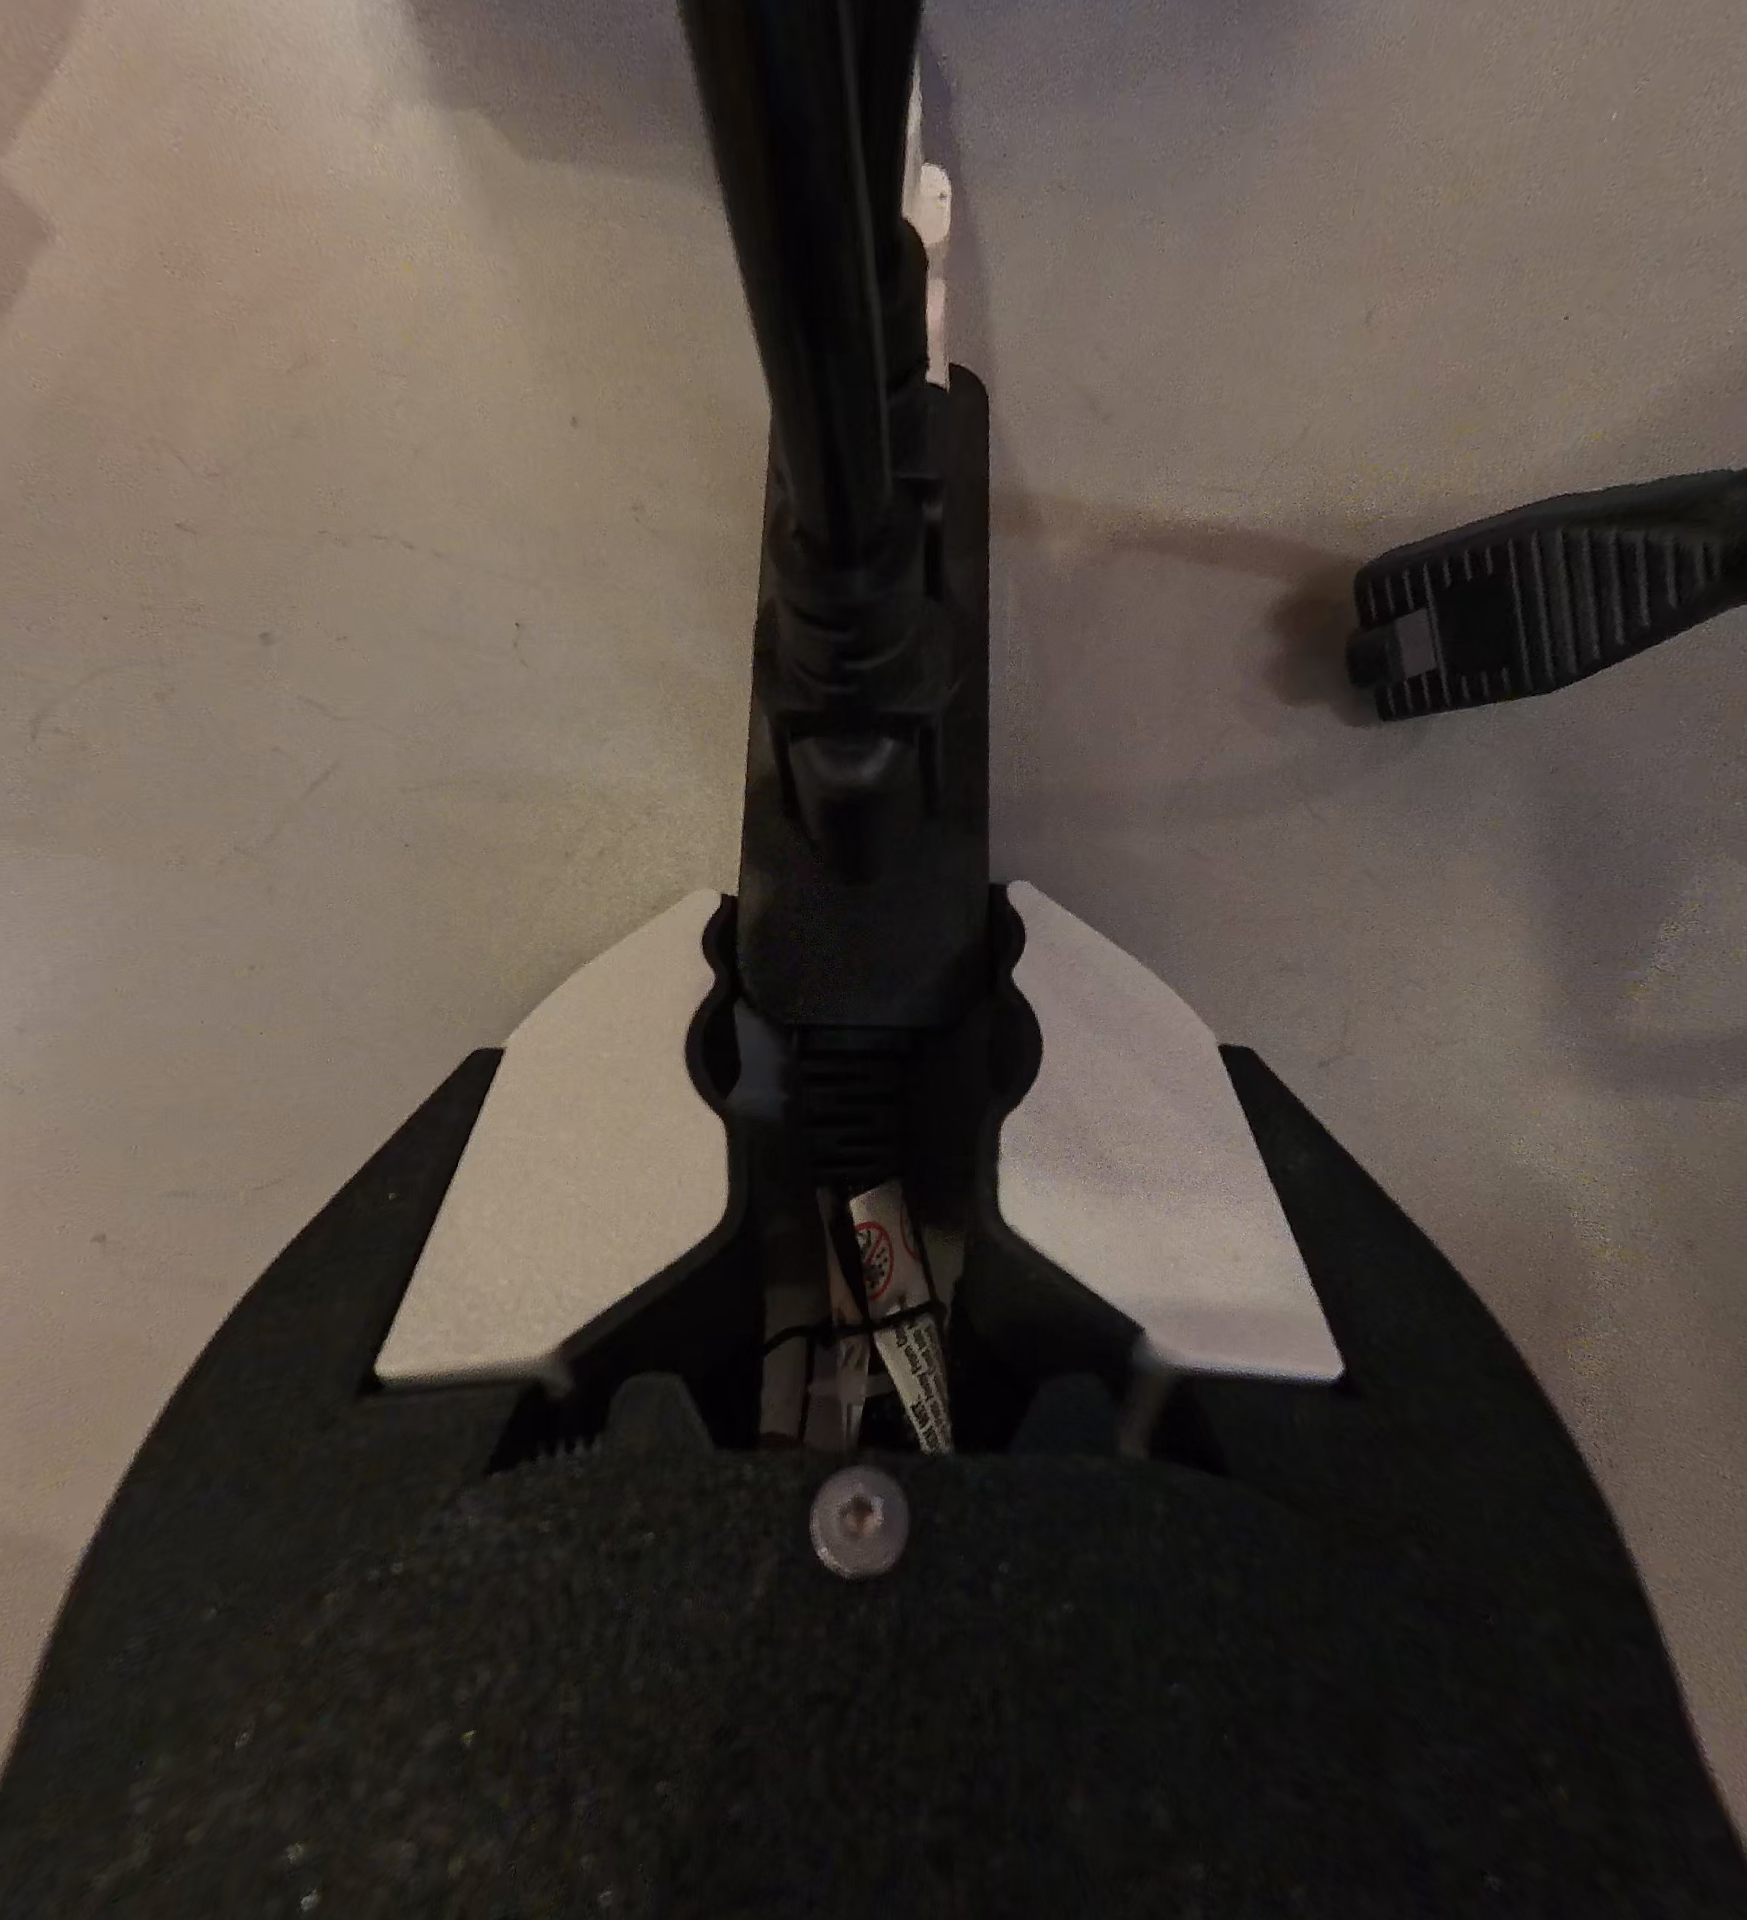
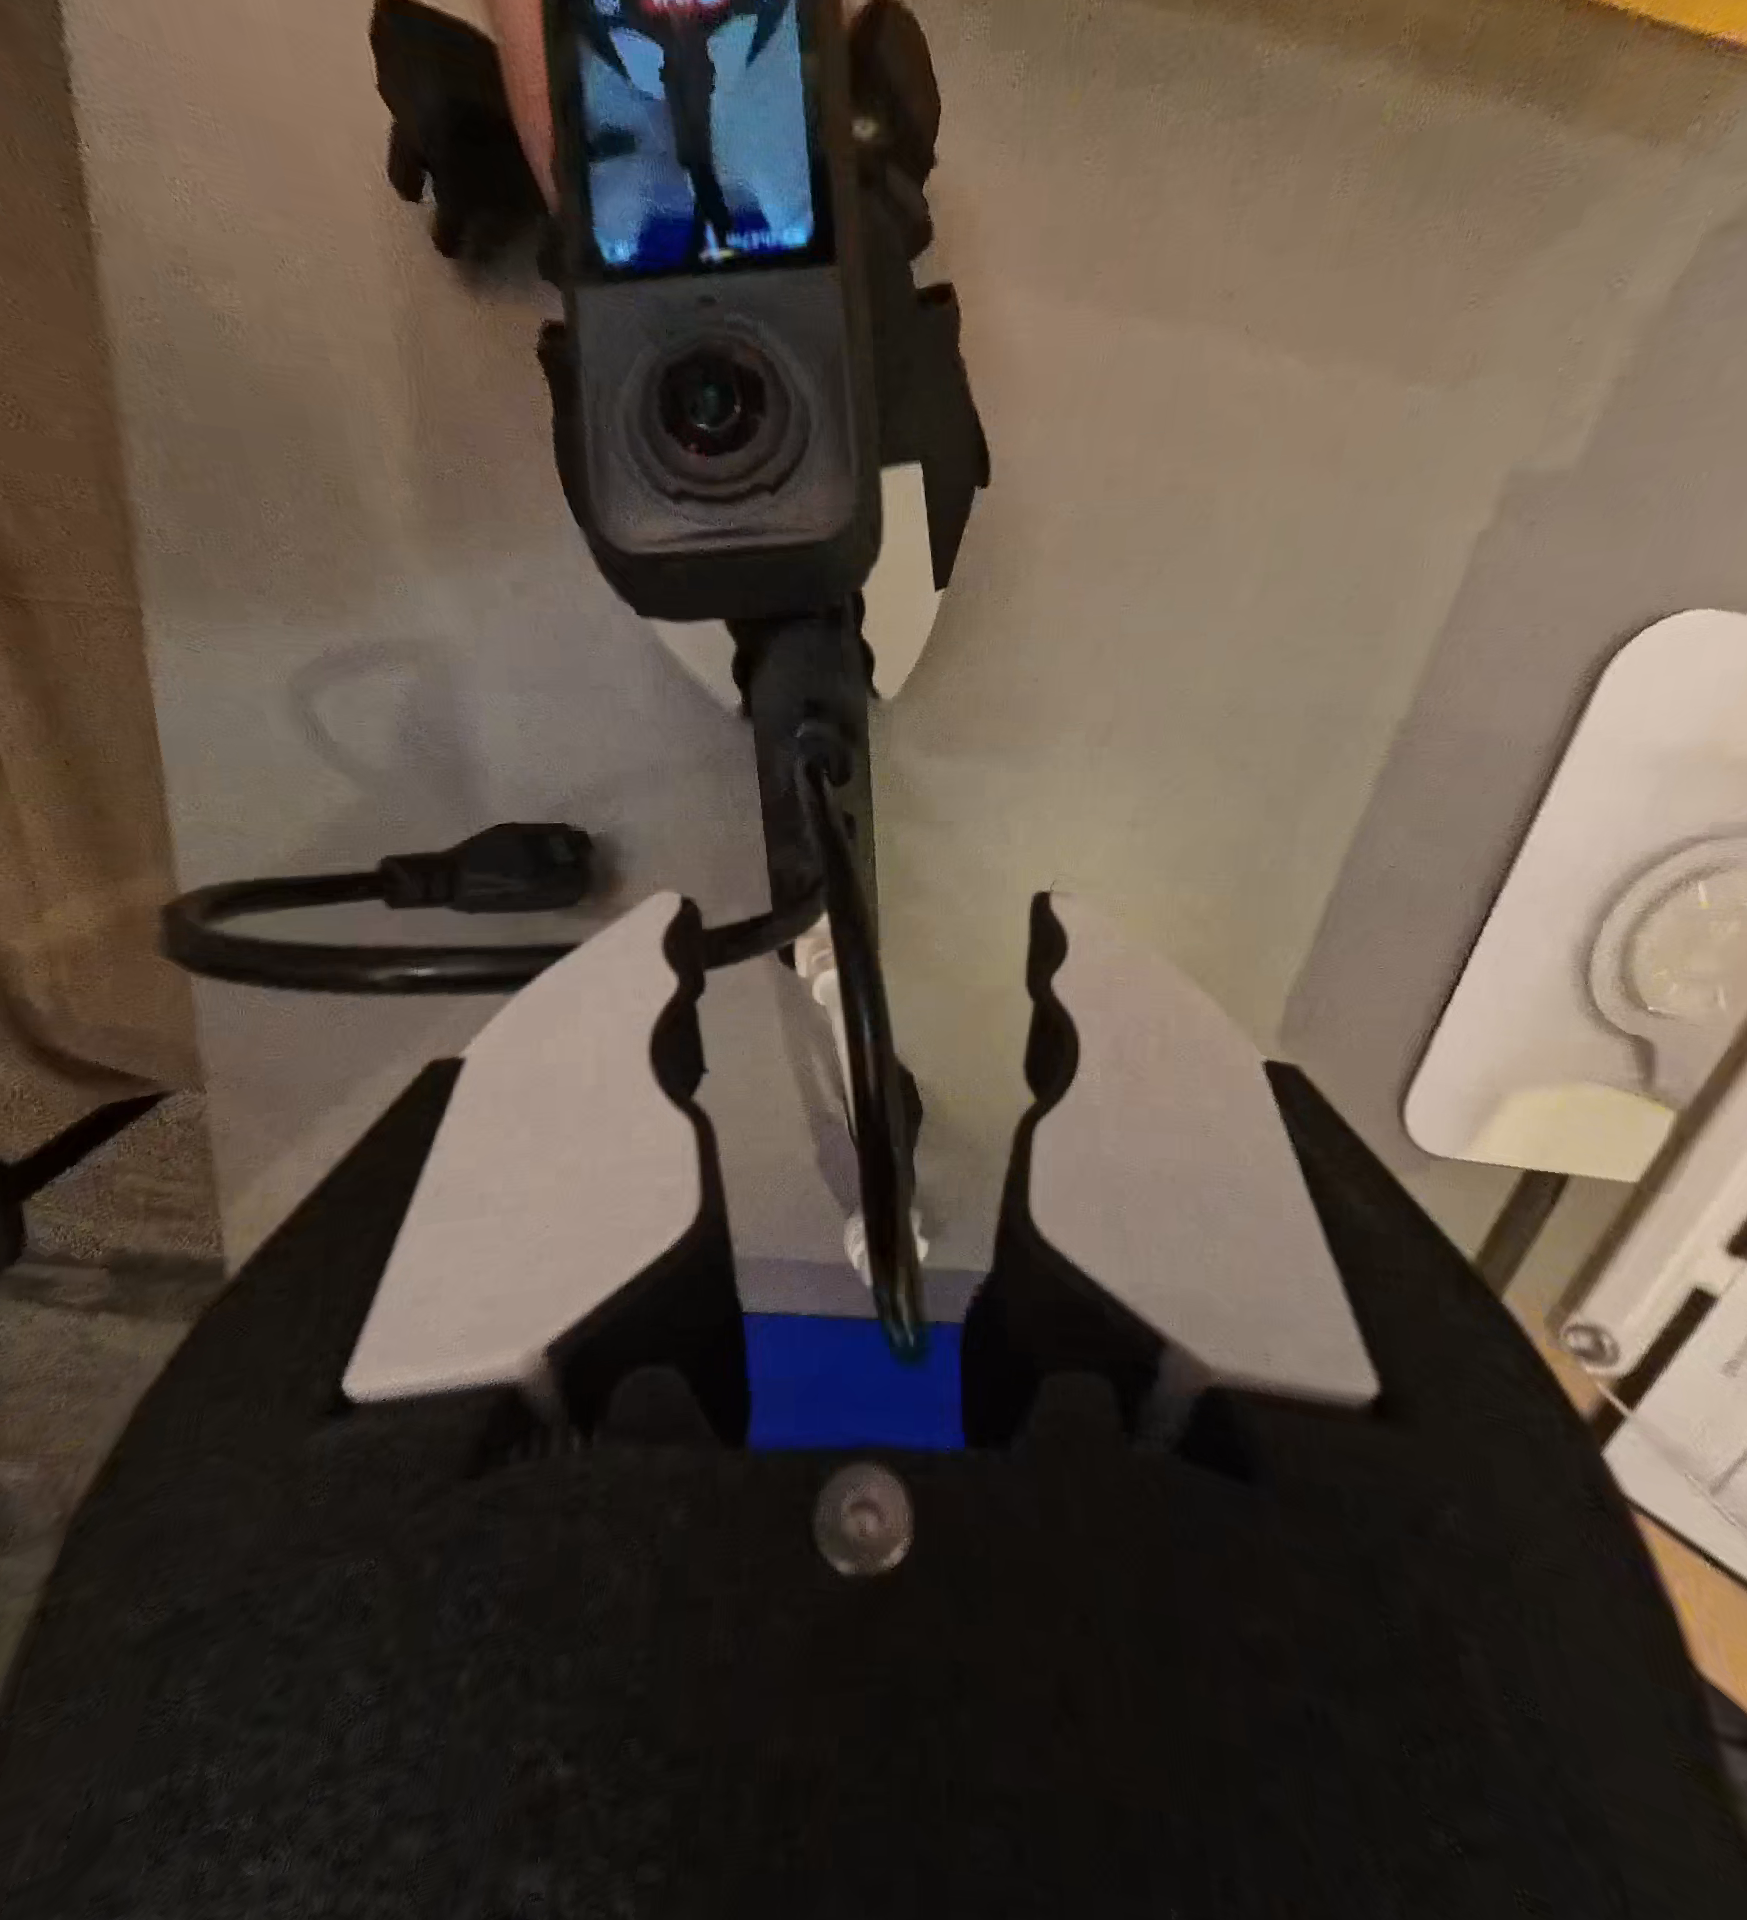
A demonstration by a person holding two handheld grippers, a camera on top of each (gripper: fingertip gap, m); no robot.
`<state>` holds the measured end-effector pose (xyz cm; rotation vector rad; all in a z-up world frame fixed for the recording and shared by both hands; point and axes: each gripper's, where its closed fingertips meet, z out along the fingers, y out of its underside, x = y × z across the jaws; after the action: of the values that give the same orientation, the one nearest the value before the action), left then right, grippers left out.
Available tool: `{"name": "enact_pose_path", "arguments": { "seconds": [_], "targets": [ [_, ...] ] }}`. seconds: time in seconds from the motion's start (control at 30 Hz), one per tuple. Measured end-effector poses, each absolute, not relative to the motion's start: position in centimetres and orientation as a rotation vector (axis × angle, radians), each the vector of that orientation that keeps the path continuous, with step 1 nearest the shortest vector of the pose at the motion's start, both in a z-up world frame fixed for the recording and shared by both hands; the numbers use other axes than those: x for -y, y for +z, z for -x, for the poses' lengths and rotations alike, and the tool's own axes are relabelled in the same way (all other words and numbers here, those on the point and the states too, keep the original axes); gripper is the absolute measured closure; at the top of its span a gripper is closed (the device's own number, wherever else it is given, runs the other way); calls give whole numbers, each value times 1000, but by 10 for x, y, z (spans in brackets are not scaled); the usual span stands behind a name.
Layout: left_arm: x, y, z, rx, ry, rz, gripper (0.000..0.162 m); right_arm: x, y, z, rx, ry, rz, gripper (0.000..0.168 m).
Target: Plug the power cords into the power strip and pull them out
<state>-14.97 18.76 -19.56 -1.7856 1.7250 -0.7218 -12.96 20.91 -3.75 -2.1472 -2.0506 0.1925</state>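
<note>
Left wrist view had the left gripper (image 1: 864, 956) clamped on the long black plastic power strip (image 1: 869, 727) over the beige table (image 1: 329, 623), right gripper (image 2: 864, 977) jaws apart, gripping nothing.

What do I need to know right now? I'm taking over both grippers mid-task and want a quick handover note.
Left gripper: shut on the near end of the black power strip, which points straight ahead.
Right gripper: open, facing the left gripper; a black cord runs between its fingers, unclamped.
Loose plug: lying unplugged on the white surface, to the strip's right.
Done: the strip is gripped. I cannot tell whether any plug is seated.
Left: probably pick up the loose plug with the right gripper, plug it in, then pull it out.
</note>
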Motion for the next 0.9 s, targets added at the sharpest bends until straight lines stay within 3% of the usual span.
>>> {"name": "enact_pose_path", "arguments": {
  "seconds": [0.37,0.53,0.67,0.77,0.9],
  "targets": [
    [-187,-195,150,-1723,-715,1775,117,-208,-110,140,2292,352,2504,110],
    [-188,-195,150,-1719,-716,1782,117,-190,-123,150,2262,658,2736,108],
    [-188,-194,149,-1718,-710,1774,117,-178,-133,157,2248,759,2803,116],
    [-188,-195,150,-1721,-717,1783,117,-176,-145,158,2179,868,2931,105],
    [-192,-195,150,-1689,-702,1802,117,-186,-143,163,2074,1058,3031,105]
  ]
}}
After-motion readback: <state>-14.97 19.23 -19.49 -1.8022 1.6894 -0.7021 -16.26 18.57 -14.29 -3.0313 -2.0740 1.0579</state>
